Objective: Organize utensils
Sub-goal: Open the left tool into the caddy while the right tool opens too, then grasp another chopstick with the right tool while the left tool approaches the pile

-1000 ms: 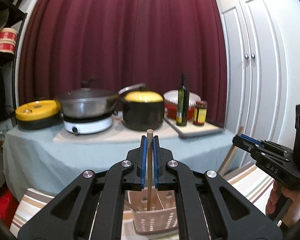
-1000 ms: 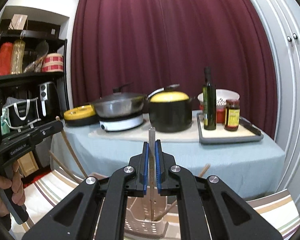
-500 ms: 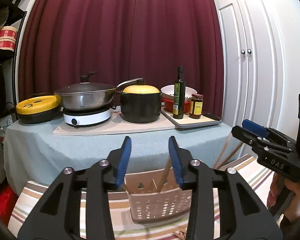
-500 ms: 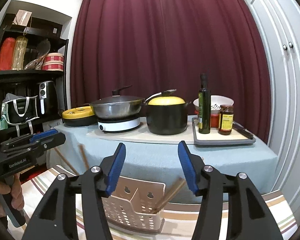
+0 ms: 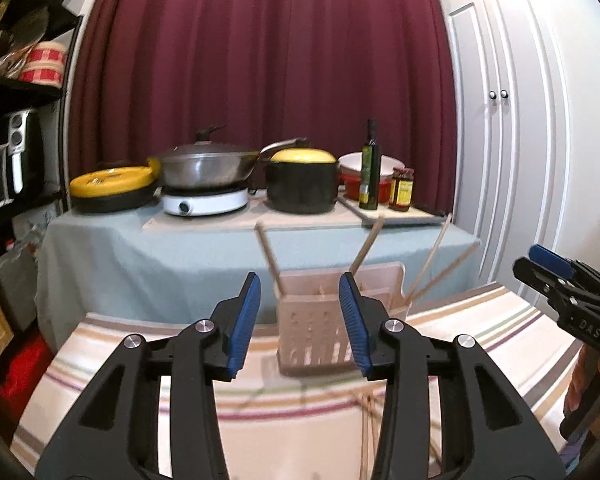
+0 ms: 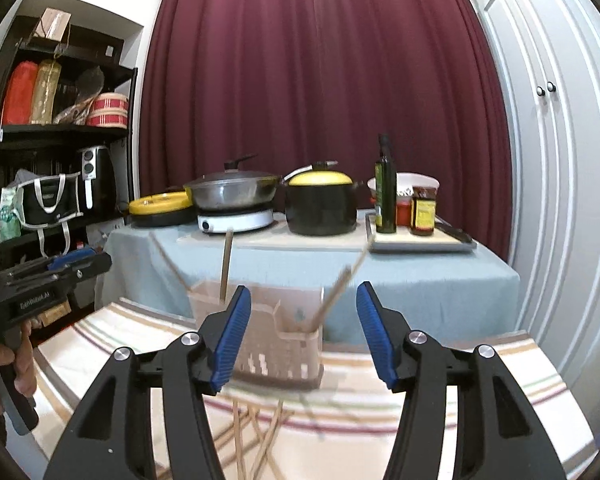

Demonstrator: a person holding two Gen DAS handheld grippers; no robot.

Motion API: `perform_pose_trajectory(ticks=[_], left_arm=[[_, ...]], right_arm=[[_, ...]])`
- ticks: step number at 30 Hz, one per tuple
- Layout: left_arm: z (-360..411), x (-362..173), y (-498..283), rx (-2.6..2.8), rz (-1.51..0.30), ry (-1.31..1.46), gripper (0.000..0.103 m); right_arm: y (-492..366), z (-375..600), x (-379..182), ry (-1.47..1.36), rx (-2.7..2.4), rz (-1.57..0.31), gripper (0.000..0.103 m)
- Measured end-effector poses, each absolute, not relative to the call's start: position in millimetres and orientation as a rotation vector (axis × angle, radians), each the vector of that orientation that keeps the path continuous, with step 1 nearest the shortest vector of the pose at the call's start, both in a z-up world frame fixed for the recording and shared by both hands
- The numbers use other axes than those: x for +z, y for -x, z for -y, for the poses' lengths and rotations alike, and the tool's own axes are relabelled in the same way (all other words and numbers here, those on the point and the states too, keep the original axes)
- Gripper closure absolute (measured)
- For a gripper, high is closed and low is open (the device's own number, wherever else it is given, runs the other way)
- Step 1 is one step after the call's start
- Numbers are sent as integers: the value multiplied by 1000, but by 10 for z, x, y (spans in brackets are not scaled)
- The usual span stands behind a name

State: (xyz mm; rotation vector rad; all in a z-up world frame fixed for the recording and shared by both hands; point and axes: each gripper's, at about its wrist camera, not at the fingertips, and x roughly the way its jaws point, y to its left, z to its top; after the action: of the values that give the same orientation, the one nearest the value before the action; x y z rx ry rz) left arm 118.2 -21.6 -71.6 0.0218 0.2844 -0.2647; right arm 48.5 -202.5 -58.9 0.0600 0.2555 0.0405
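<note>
- The left gripper (image 5: pixel 299 322) hangs over the striped cloth (image 5: pixel 100 360) with its blue-padded jaws spread apart and nothing between them.
- The right gripper (image 6: pixel 304 330) is likewise spread wide and empty.
- Loose wooden chopsticks (image 6: pixel 260 440) lie scattered on the cloth just in front of both grippers.
- Beyond them stands the perforated beige utensil basket (image 5: pixel 320 328), with several chopsticks (image 5: pixel 364 248) leaning out of its compartments at different angles.
- Farther back, a table under a grey-blue cloth (image 6: pixel 420 280) carries a lidded wok (image 6: pixel 234 192), a black pot with a yellow lid (image 6: pixel 320 204), an oil bottle (image 6: pixel 385 188) and a jar (image 6: pixel 423 212).
- Behind everything hangs a maroon curtain (image 5: pixel 260 60).
</note>
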Motion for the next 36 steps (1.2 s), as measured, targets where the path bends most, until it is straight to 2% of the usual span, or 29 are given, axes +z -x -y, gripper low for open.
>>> perform_pose_trajectory(ticks=[15, 30, 36], left_arm=[[14, -1379, -591, -179, -393, -34, 63], [-88, -2038, -313, -158, -518, -31, 63], [-57, -2139, -265, -164, -540, -28, 63]], right_arm=[[105, 1689, -1426, -56, 46, -392, 49], [209, 1354, -2072, -44, 140, -572, 72], [198, 1383, -2190, -71, 130, -629, 85]])
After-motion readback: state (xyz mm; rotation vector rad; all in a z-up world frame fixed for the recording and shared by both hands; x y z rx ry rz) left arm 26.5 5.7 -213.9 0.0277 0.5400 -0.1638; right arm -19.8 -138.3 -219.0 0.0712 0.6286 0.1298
